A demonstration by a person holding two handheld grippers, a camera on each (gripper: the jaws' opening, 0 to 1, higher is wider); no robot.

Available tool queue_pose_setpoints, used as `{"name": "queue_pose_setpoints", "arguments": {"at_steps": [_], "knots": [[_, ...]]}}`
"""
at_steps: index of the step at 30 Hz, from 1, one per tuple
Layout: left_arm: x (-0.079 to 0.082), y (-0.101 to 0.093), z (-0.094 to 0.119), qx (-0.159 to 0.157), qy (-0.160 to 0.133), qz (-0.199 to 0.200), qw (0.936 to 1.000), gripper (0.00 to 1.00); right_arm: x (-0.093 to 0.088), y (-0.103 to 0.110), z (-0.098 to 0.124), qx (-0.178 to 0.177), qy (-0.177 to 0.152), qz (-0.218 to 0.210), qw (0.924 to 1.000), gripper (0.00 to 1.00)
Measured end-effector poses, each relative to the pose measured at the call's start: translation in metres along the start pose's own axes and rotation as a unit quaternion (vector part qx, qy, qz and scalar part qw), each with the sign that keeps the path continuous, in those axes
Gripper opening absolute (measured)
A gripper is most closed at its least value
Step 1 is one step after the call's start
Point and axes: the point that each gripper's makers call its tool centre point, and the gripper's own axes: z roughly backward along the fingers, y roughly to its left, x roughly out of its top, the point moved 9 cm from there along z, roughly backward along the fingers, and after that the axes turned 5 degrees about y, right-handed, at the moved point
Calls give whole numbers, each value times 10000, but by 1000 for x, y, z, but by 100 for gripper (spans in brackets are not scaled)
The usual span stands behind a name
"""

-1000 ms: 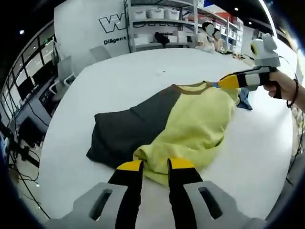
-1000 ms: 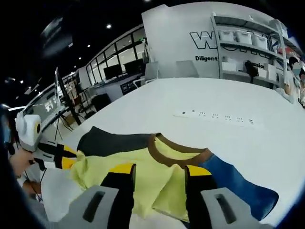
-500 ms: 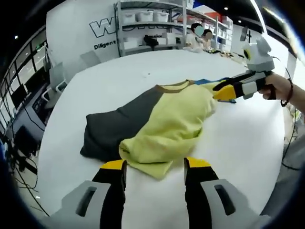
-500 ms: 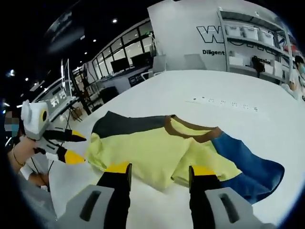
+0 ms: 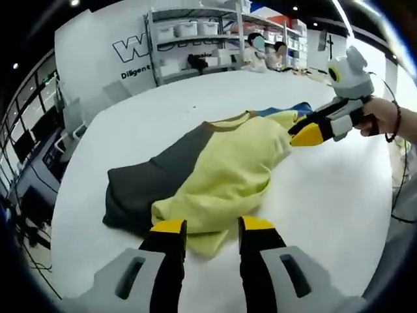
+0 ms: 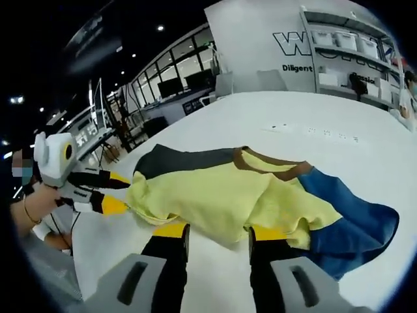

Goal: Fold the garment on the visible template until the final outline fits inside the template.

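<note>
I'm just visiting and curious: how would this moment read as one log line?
garment: partly folded on white table | left tongs: open at yellow hem | right tongs: open at yellow edge

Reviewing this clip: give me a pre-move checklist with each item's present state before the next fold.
1. Left gripper open at the garment's yellow edge: ok.
2. Right gripper open at the opposite yellow edge: ok.
3. Neither gripper has cloth clamped: ok.
4. Whole garment on the white table: ok.
5. Template outline visible: cannot tell.
6. Blue panel lying flat: not ok, rumpled.
</note>
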Motion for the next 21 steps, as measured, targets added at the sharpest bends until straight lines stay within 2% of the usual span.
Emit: {"name": "queue_pose_setpoints", "arguments": {"at_steps": [2, 10, 12, 16, 21], "knots": [[1, 0, -1, -9, -42, 35, 10000, 16, -4, -1, -2, -26, 97, 99, 9999, 26], [2, 3, -5, -105, -58, 217, 9997, 4, -6, -6, -8, -10, 76, 22, 10000, 16], [2, 4, -5, -162, -54, 311, 9994, 3, -3, -8, -9, -72, -35, 80, 9999, 10], [3, 5, -4, -225, -93, 389, 9989, 2, 0, -9, -10, -82, -28, 189, 9998, 1], [7, 6, 6, -340, -217, 523, 9978, 2, 6, -8, -3, -18, -146, 180, 9997, 0]]}}
